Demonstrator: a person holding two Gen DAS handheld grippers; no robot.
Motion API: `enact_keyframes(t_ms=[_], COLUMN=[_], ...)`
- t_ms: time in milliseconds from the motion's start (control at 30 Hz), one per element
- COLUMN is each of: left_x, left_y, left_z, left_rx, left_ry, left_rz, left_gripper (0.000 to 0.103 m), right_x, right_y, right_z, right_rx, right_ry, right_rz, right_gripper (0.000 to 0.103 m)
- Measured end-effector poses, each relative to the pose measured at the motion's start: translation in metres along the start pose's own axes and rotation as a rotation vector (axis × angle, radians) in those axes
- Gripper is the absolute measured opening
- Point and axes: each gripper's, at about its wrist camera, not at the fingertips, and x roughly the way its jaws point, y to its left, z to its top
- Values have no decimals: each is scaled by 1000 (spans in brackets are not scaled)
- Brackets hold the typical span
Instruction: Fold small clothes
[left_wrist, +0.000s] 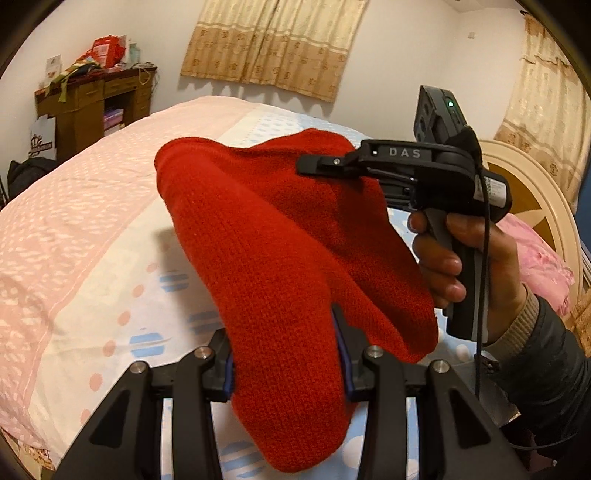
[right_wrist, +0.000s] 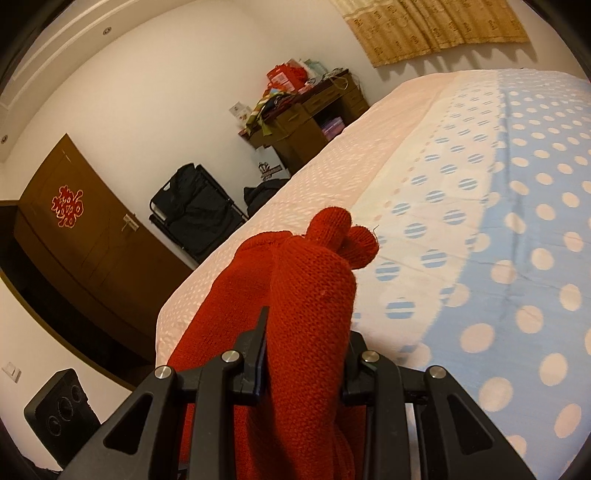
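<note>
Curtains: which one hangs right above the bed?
The left curtain, over the bed by the desk. The other curtain hangs on the side wall beside the headboard.

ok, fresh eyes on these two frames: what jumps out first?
The red knit garment dominates both views, held up off the bed with the left gripper and the right gripper each shut on it. In the left wrist view, the right gripper comes in from the right, the person's hand on its handle. Behind, the polka-dot blue-and-pink bedspread fills the background.

red knit garment (left_wrist: 280, 280) between both tools
</note>
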Motion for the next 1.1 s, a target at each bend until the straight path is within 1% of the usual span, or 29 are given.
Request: enact_keyframes(t_ms=[233,400,600,767,867,1000,1100], left_x=[2,-2,0,-2,-2,3,2], left_y=[6,16,26,26,28,32,33], left_z=[-1,-11,-21,-27,-29,-26,-32], left_rx=[-28,-43,-62,-72,-92,-101,-110], left_ry=[-1,-2,18,24,35,26,13], left_rz=[22,36,57,62,64,61,61], left_gripper=[42,42,42,42,42,43,43], right_x=[23,42,69,87,92,95,99], right_y=[4,9,16,18,15,13,12], right_z=[6,9,10,9,9,8,8], right_rx=[3,-18,-28,-26,-20,-17,-18], right_ry=[33,57,96,119,133,142,153], right_rz=[15,9,12,20,21,19,12], right_gripper=[29,29,29,29,29,29,29])
